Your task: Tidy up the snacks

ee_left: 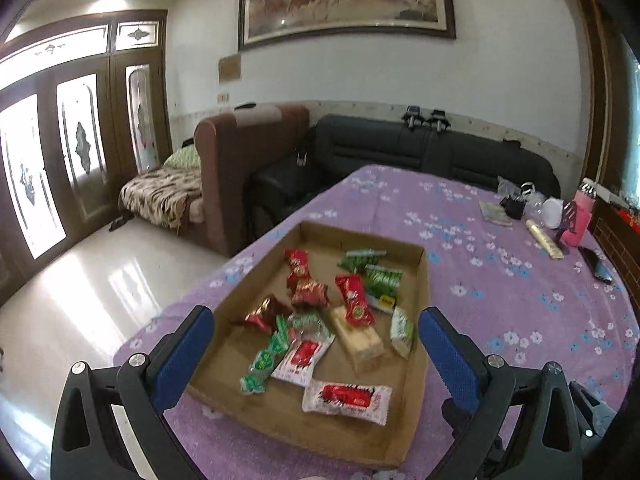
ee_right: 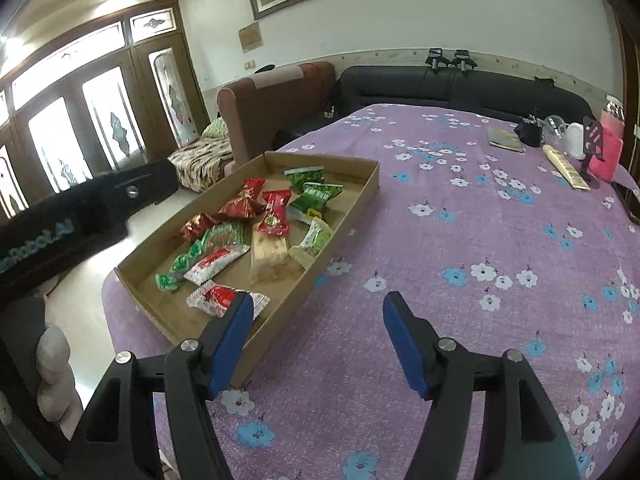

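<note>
A shallow cardboard tray (ee_left: pixel 418 280) (ee_right: pixel 352 204) sits on the purple flowered table near its left edge. It holds several wrapped snacks: red packets (ee_left: pixel 354 300) (ee_right: pixel 276 214), green packets (ee_left: pixel 382 280) (ee_right: pixel 316 196), white-and-red packets (ee_left: pixel 346 396) (ee_right: pixel 224 298) and a beige bar (ee_left: pixel 356 334) (ee_right: pixel 270 254). My left gripper (ee_left: pixel 316 354) is open and empty, hovering over the near end of the tray. My right gripper (ee_right: pixel 318 340) is open and empty, above the cloth just right of the tray's near corner.
At the table's far right stand a pink bottle (ee_right: pixel 610 148), a white cup (ee_right: pixel 574 140), a black pouch (ee_right: pixel 530 132), a booklet (ee_right: pixel 504 138), a beige tube (ee_right: pixel 566 166) and a phone (ee_right: pixel 630 200). Sofas (ee_left: pixel 400 148) stand behind the table. The other gripper's body (ee_right: pixel 60 224) shows at left.
</note>
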Available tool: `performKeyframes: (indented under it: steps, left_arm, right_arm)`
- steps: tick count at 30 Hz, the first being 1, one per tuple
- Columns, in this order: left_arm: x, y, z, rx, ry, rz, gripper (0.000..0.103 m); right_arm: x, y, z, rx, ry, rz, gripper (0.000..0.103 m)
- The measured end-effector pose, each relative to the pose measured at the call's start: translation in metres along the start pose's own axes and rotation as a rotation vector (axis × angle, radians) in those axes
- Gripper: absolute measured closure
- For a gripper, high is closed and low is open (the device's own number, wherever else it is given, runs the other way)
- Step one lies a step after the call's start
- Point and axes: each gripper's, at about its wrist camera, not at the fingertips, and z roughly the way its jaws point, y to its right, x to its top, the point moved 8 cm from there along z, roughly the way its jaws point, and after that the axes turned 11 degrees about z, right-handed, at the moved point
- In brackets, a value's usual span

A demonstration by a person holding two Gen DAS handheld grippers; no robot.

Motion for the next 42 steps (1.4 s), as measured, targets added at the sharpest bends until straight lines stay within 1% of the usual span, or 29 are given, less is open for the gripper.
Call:
performKeyframes:
  steps: [5,14,23,31,36,42]
  left_arm:
    - [-0.009,-0.005,0.011,-0.028,-0.039,-0.016,0.0]
    - [-0.021,-0.015,0.028,-0.059,-0.094,-0.053,0.0]
    - [-0.028,-0.024,0.037,-0.077,-0.121,-0.085,0.0]
    - [-0.031,-0.028,0.04,-0.081,-0.135,-0.091,0.0]
    - [-0.035,-0.032,0.044,-0.066,-0.157,-0.091,0.0]
    - [-0.036,-0.033,0.046,-0.064,-0.162,-0.091,0.0]
  right_arm:
    - [-0.005,-0.009,0.006,-0.019,-0.014,-0.036,0.034]
    - [-0.009,-0.018,0.017,-0.033,-0.04,-0.055,0.033]
    - [-0.013,-0.027,0.023,-0.041,-0.059,-0.072,0.033]
    - [-0.016,-0.033,0.028,-0.045,-0.073,-0.091,0.033]
    - [-0.018,-0.034,0.028,-0.047,-0.079,-0.098,0.032]
    - [-0.018,-0.035,0.031,-0.05,-0.087,-0.097,0.032]
